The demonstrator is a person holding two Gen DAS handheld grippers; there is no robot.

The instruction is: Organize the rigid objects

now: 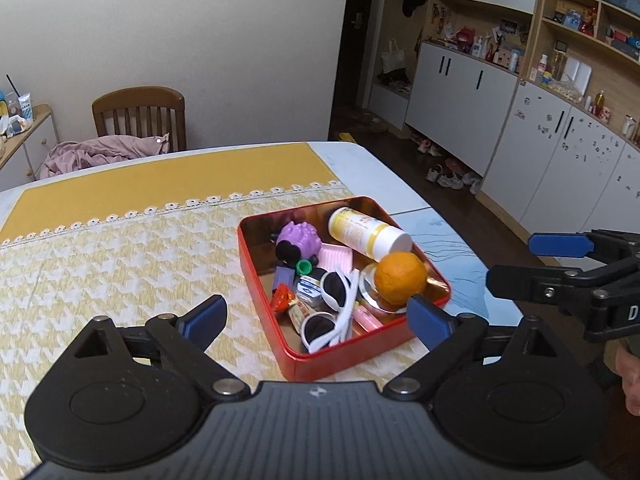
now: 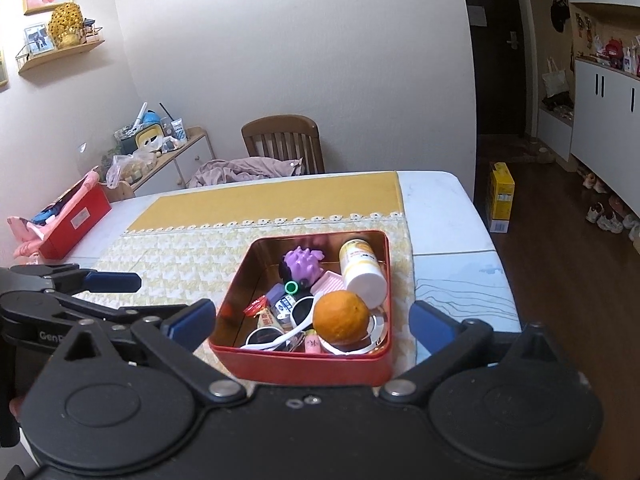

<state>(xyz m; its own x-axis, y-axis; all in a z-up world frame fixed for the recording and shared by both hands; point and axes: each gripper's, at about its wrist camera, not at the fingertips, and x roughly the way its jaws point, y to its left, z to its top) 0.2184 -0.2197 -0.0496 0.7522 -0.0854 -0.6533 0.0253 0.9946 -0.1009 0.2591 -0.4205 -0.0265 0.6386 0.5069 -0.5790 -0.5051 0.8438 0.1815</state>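
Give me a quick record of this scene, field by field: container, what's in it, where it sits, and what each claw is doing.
container: red tin, open, no lid in view
contents: orange, yellow-and-white bottle lying on its side, white sunglasses, purple spiky toy, pink tray, small packets
surface: yellow patterned table runner on a white table
left claw: open, empty, near the tin's front edge
right claw: open, empty, facing the tin

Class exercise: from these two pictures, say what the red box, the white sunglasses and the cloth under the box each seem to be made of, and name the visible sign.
Red box: probably painted tin; its inner walls shine coppery and mirror the contents.
White sunglasses: likely glossy moulded plastic, with smooth frames and dark lenses.
Cloth: woven fabric, matte, with a houndstooth pattern and a lace strip.
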